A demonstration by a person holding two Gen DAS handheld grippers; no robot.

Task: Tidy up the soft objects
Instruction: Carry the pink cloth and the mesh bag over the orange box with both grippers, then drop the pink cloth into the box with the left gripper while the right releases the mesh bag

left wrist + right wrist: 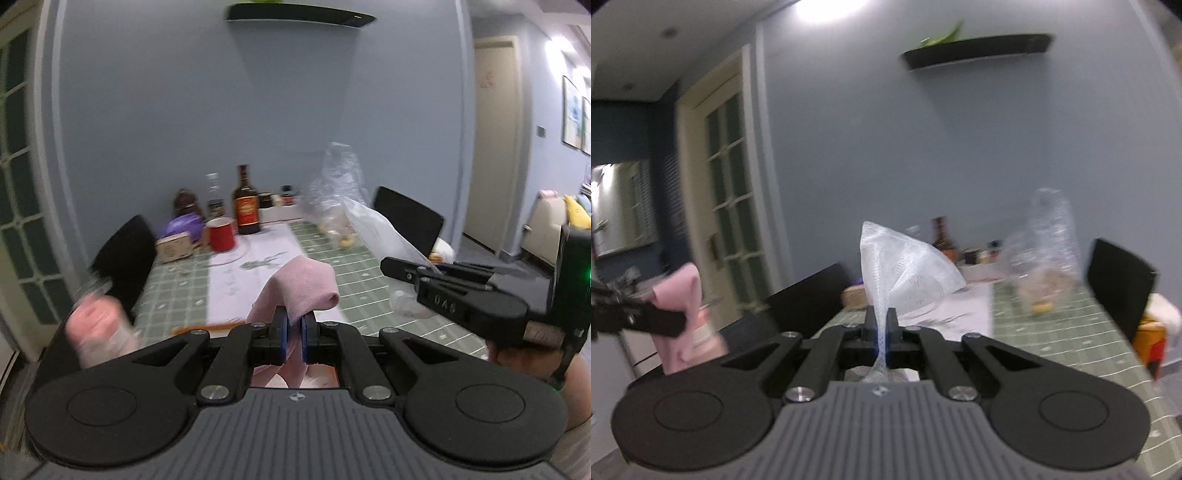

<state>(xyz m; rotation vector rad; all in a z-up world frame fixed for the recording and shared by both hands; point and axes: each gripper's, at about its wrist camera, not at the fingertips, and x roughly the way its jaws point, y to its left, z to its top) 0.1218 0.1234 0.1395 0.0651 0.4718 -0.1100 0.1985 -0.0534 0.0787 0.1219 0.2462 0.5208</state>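
Pink cloth (306, 288) is pinched in the left gripper (293, 325), jaws closed on a bunched corner; the rest flops forward over the fingertips and more hangs down under the jaws. It is up in the air, off the green checked tablecloth (369, 280), with the table ahead of and below it.

White mesh bag (905, 273) is clamped in the right gripper (882, 325), jaws closed tight on its twisted neck. The body of the bag fans up and forward from the fingertips, also clear of the table.

Key relation: both soft items are held side by side, pink cloth to the left of the mesh bag, grippers near but apart, both pointing toward the table's far end. There the dark glass bottle (246, 206), red mug (221, 234) and crumpled clear plastic bag (340, 184) stand. No container for the soft items is visible, so the drop spot is unclear; probably the open near part of the table, straight ahead and down.
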